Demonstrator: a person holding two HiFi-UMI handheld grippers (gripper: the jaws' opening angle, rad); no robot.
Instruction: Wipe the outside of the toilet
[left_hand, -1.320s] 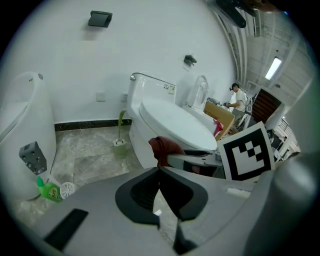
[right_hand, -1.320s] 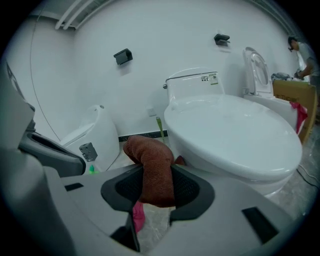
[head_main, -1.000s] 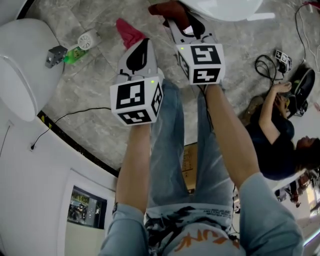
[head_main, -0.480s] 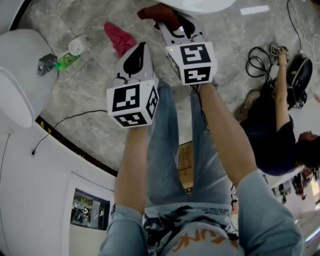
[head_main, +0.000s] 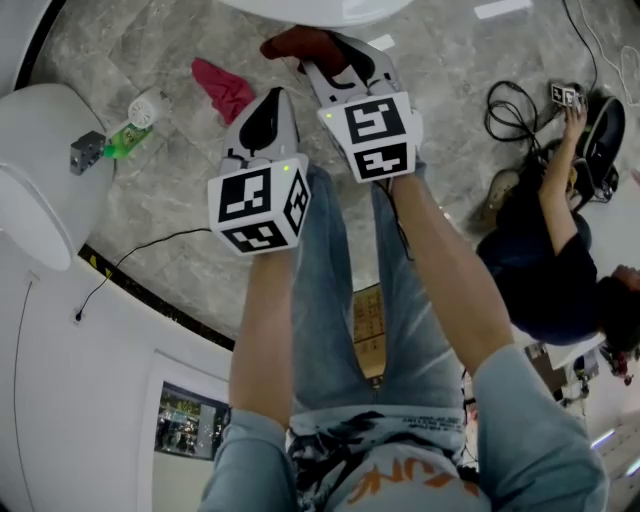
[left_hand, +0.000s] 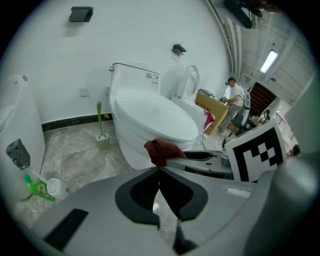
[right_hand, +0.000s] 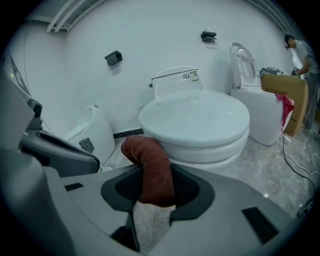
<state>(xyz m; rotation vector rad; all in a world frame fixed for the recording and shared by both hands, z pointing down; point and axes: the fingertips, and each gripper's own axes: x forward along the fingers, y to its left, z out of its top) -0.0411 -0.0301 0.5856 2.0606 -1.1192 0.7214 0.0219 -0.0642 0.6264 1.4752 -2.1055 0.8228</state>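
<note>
The white toilet (right_hand: 195, 120) stands just ahead, its lid down; the head view catches only its front rim (head_main: 320, 10) at the top. My right gripper (right_hand: 154, 175) is shut on a rolled brown cloth (right_hand: 150, 162), which sticks out past the jaws and hangs close to the toilet bowl's front (left_hand: 131, 145). In the head view the brown cloth (head_main: 295, 43) sits just below the rim. My left gripper (left_hand: 159, 171) is beside the right gripper (left_hand: 200, 161), a little further back, jaws shut with nothing between them.
On the marble floor lie a red rag (head_main: 222, 85) and a green spray bottle (head_main: 125, 135). A white urinal (head_main: 40, 160) is at left, a toilet brush (left_hand: 101, 140) by the wall, a second toilet (right_hand: 255, 100) at right. A seated person (head_main: 550, 260) and cables (head_main: 510, 110) are at right.
Both grippers have drifted slightly left and forward toward the toilet in the head view. The right gripper still holds the brown cloth.
</note>
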